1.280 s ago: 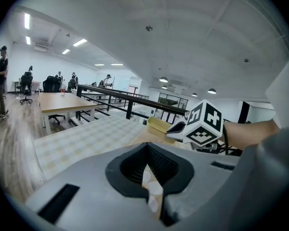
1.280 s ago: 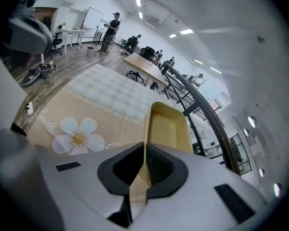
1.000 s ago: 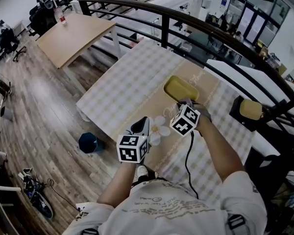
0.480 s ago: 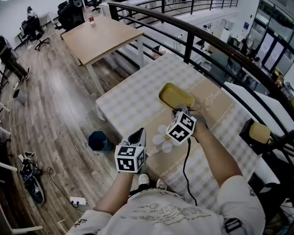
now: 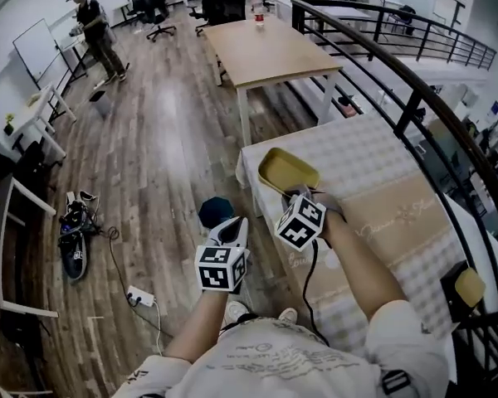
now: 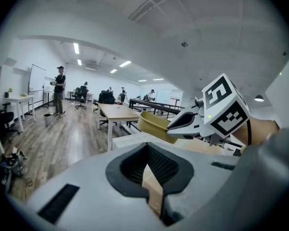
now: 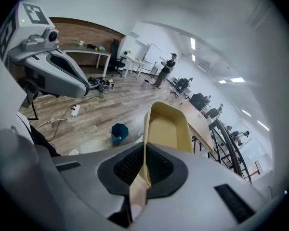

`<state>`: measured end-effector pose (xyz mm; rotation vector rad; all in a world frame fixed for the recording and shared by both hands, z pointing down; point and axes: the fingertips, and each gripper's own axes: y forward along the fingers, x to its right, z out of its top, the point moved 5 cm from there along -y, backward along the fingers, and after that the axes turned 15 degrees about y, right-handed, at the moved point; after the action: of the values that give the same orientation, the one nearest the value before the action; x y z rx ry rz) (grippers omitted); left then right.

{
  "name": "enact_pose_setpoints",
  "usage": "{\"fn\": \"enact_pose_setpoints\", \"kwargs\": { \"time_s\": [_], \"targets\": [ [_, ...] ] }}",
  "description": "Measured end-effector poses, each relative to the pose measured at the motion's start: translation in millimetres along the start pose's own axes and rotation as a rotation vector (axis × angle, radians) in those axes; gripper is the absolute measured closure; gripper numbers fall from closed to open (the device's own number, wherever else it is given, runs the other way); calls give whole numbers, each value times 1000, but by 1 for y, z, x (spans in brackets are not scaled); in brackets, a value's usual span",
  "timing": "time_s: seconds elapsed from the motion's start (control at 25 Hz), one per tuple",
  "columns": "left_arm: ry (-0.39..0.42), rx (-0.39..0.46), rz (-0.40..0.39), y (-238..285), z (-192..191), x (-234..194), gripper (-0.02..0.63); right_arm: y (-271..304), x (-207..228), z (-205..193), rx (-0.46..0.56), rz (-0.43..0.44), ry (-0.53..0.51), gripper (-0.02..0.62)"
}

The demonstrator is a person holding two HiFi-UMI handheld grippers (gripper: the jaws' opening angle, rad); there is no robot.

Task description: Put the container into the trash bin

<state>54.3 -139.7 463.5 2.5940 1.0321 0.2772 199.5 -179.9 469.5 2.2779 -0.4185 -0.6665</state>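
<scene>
container (image 7: 166, 129) in R gripper (image 7: 143, 171), rim pinched

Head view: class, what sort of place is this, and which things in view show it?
Probably an open-plan office or lab, perhaps on an upper level: black office chairs around desks at the far end, a whiteboard by the wall, and a black railing running past the tables.

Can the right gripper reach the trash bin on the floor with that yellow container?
Probably yes: the right gripper holds the yellow container by the table, and the trash bin stands open on the floor below with nothing seen between.
</scene>
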Motion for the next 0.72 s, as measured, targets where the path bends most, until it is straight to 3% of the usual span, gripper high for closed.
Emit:
{"fn": "enact_pose_setpoints", "kwargs": {
  "time_s": [0.28,0.72],
  "targets": [
    [-65,19,119,-41,-19,-57,600,23,-68,61,30,101,-108,581],
    [-104,50,181,-51,-26,-122,600,59,-109,105,18,162,-151,581]
  ]
}}
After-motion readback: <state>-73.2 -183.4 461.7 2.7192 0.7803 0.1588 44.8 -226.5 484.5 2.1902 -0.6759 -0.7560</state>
